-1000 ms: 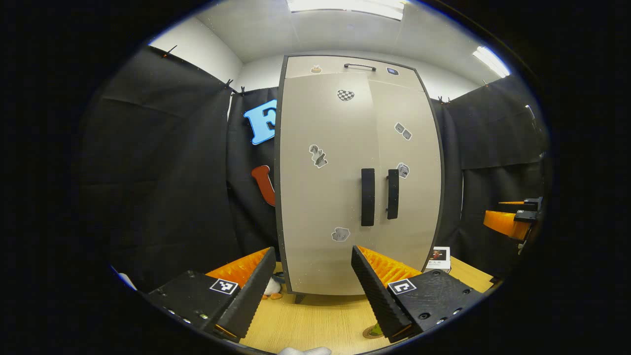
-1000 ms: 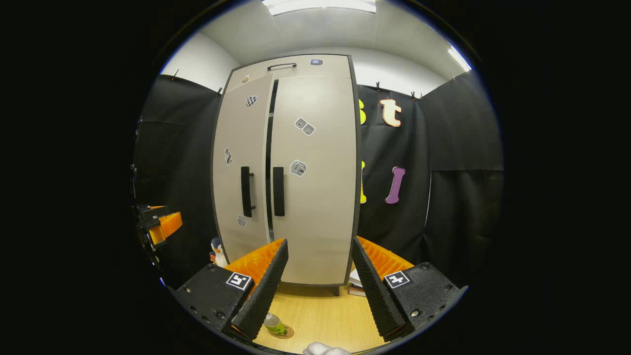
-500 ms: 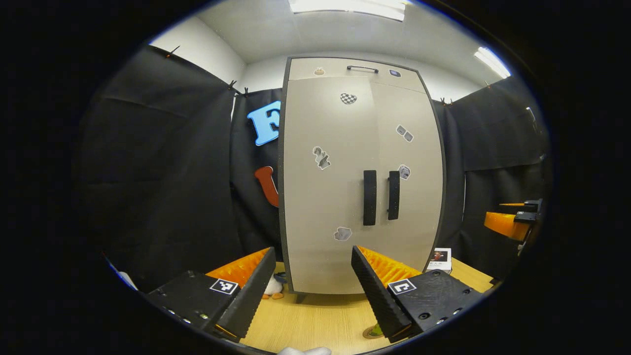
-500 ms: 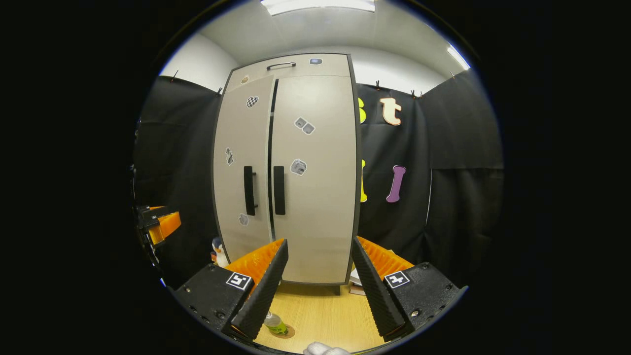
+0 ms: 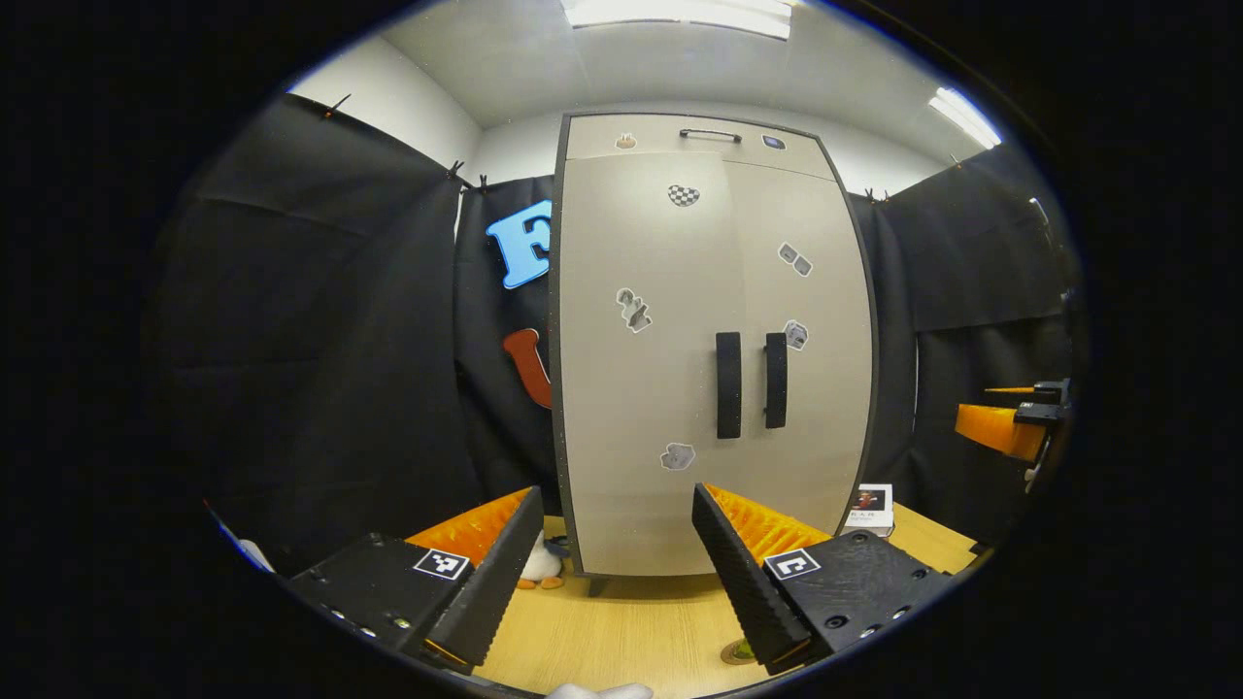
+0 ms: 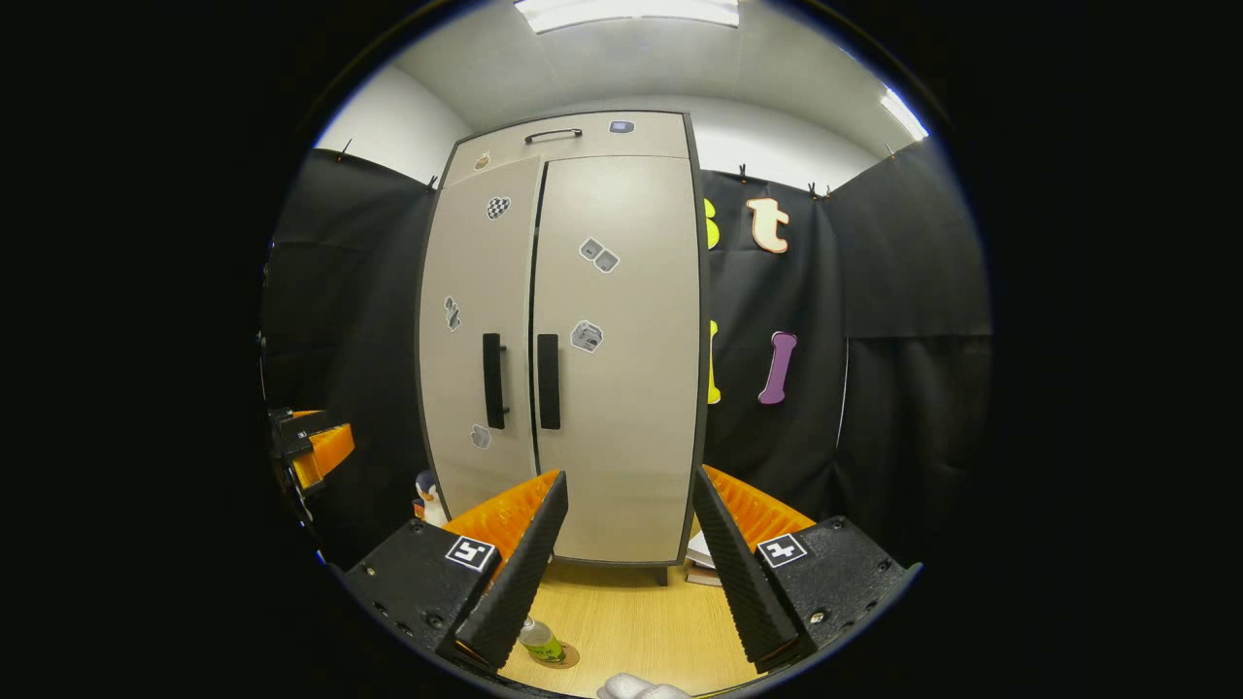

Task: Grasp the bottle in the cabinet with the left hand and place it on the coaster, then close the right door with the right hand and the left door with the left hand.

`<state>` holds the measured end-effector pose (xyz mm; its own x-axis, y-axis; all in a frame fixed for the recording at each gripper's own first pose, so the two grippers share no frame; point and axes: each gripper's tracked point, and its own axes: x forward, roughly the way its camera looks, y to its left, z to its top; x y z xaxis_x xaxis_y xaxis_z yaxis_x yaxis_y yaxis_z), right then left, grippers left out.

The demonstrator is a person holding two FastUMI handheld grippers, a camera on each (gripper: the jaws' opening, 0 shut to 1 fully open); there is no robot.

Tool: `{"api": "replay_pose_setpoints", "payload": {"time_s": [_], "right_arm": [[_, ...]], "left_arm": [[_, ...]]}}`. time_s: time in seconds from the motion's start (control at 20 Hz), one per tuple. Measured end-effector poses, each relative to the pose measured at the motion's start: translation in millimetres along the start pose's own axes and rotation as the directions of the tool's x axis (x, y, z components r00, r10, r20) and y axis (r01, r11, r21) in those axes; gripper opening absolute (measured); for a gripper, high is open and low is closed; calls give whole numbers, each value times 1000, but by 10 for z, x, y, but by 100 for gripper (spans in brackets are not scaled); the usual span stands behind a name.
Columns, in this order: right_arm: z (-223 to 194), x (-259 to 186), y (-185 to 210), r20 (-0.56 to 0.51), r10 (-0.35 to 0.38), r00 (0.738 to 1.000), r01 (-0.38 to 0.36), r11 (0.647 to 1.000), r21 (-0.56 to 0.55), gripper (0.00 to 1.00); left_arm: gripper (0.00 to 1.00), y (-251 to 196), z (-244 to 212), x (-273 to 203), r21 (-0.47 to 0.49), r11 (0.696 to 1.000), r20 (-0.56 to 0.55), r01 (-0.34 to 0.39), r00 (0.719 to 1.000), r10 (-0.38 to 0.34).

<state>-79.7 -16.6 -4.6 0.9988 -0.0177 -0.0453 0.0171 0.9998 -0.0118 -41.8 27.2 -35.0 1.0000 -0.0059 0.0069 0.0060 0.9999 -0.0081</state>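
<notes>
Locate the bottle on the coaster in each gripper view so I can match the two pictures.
Left gripper view: the bottle peeks out at bottom centre-right, mostly hidden behind this view's right-hand finger, on the wooden table.
Right gripper view: bottom centre-left, it stands on the coaster beside this view's left-hand finger.
Shared landmark: the cabinet, with its paired black door handles.

Cabinet point(image 5: 714, 359) doors closed; left hand-held gripper point(image 5: 614, 573) open, well short.
</notes>
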Motion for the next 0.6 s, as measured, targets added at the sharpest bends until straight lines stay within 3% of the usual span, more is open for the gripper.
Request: {"api": "replay_pose_setpoints", "payload": {"time_s": [0.6], "right_arm": [[-19, 64, -5, -15, 7, 1000, -7, 1000, -7, 81]], "left_arm": [[94, -31, -26, 43, -8, 1000, -10, -3, 1000, 3]]}}
